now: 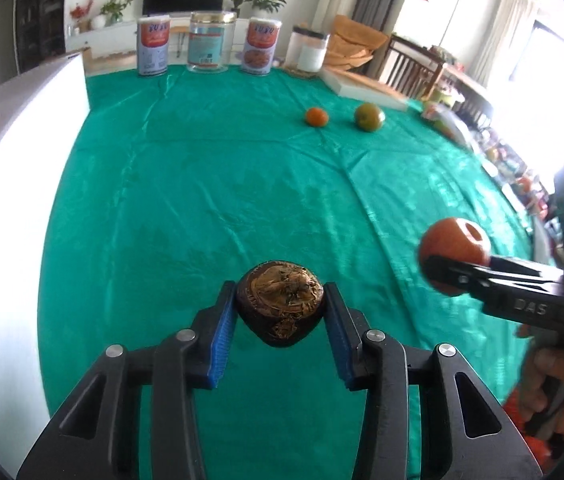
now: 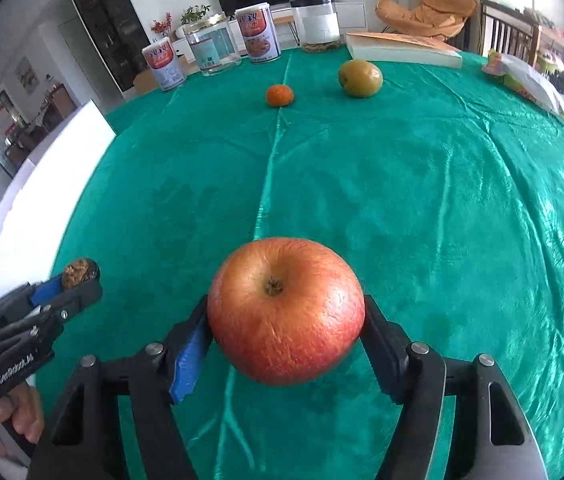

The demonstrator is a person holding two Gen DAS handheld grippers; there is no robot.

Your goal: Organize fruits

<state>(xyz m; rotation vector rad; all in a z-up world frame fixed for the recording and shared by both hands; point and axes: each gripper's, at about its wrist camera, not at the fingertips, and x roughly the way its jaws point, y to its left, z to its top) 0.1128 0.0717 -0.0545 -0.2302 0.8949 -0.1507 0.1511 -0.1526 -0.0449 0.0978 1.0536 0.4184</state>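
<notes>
Blk hand-held gripper point(image 1: 280, 312), blue pads point(image 1: 224, 334)

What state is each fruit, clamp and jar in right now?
Left gripper: shut on dark fruit, lifted.
Right gripper: shut on red apple, lifted.
Small orange: resting on green cloth.
Greenish fruit: resting on cloth.
Clear jar: upright, lid on.

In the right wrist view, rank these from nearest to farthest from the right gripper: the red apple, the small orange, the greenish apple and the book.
1. Red apple: clamped in the right gripper.
2. Small orange: mid-table, slightly left.
3. Greenish apple: a little farther, to the right.
4. Book: far table edge, right.
</notes>
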